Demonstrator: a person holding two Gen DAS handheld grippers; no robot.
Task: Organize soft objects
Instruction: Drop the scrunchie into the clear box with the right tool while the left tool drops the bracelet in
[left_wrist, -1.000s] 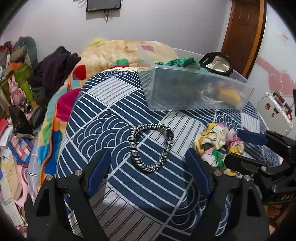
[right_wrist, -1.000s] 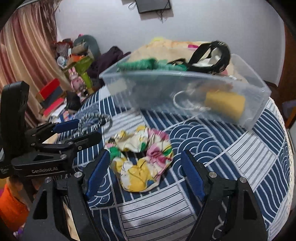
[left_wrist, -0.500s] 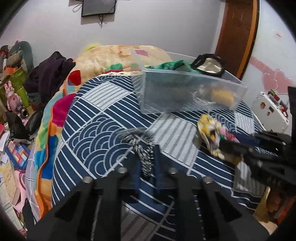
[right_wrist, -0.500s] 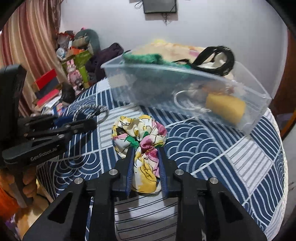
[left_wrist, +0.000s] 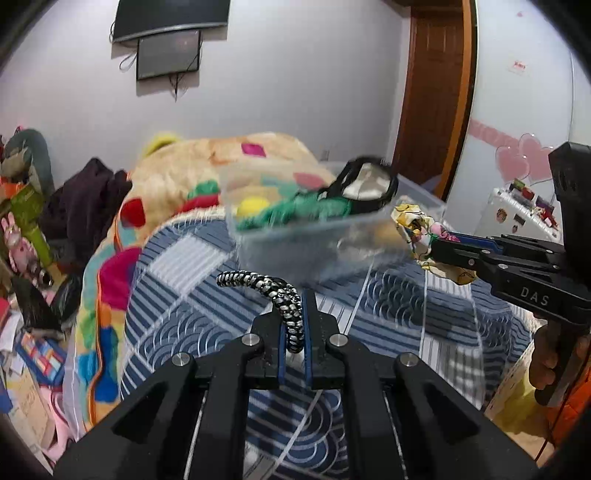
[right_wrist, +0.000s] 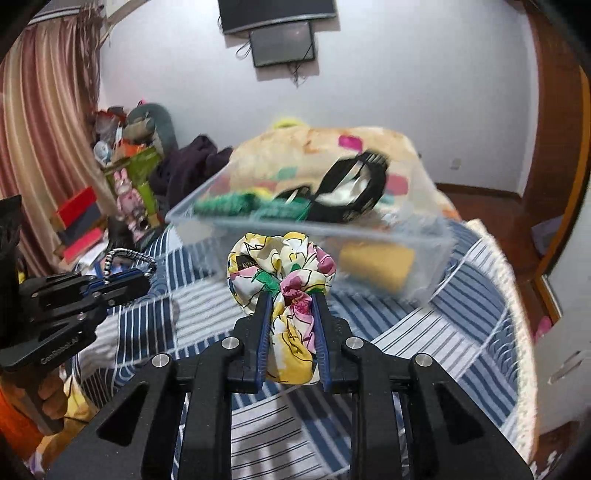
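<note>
My left gripper (left_wrist: 294, 325) is shut on a black-and-white braided hair band (left_wrist: 273, 291) and holds it above the blue patterned bedspread (left_wrist: 192, 295). My right gripper (right_wrist: 291, 314) is shut on a floral fabric scrunchie (right_wrist: 280, 266), also lifted off the bed. Ahead stands a clear plastic bin (left_wrist: 314, 240) holding green fabric, a black band and a yellow sponge; it also shows in the right wrist view (right_wrist: 369, 243). Each gripper shows in the other's view: the right one (left_wrist: 436, 243) near the bin's right end, the left one (right_wrist: 129, 277) to the left.
A beige blanket with coloured patches (left_wrist: 207, 166) is heaped behind the bin. Dark clothes (left_wrist: 85, 210) and toys and boxes (left_wrist: 26, 221) lie to the left beyond the bed edge. A wooden door (left_wrist: 436, 92) and a white shelf (left_wrist: 517, 210) stand on the right.
Both grippers closed on their items, the left on the hair band, the right on the scrunchie, and lifted them off the bedspread toward the bin.
</note>
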